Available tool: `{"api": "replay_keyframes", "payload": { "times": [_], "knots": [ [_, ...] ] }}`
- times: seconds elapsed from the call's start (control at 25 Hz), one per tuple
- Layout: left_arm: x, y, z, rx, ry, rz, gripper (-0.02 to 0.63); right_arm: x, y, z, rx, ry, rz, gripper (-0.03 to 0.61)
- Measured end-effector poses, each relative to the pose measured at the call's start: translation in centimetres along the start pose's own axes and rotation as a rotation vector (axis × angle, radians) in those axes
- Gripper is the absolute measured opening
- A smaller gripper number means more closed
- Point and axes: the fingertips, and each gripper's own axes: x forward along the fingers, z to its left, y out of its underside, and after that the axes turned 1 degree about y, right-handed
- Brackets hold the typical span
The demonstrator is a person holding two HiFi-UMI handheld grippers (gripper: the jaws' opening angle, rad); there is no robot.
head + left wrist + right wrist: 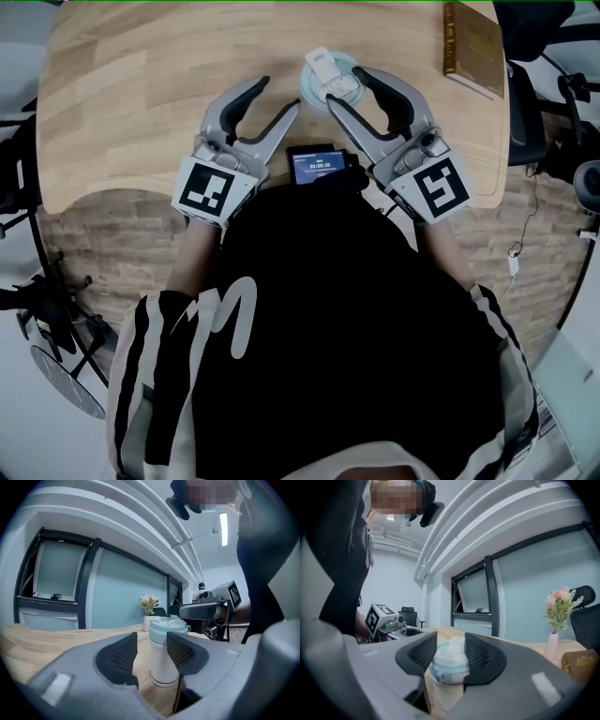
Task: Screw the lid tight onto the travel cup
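Nearest the wearer, a black top with white stripes fills the lower head view, and both forearms reach forward to the marker cubes of the two tools. Just past them, at the desk's (141, 94) near edge, lies a small black device (317, 164) with a lit screen, between the two tools.

The left claw (278, 94) is released. Its jaws stand well apart with nothing between the pads, and it points toward the travel cup (164, 660) from the left, with its inner tip near the cup but apart from it. The right claw (345, 84) grasps the lid (449, 662). The dark ribbed pads sit on either side of the pale blue top, which fills the gap between them.

The cup stands upright on the wooden desk, white-bodied, with the lid seated on it.

Farther off, a brown book (473, 47) lies at the desk's far right corner. A small vase of pink flowers (149, 609) stands beyond the cup, before a glass wall with dark frames.
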Motion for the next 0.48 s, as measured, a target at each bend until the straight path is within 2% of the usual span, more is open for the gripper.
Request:
{"api": "replay_keyframes", "payload": {
  "times": [0.16, 0.48],
  "knots": [
    [0.21, -0.82, 0.28, 0.006, -0.02, -0.03, 0.154, -0.11, 0.03, -0.17, 0.0, 0.018, -0.004, 0.149],
    [0.15, -1.22, 0.2, 0.009, -0.028, -0.041, 0.102, -0.34, -0.13, -0.48, 0.002, 0.045, -0.017, 0.094]
  ]
}}
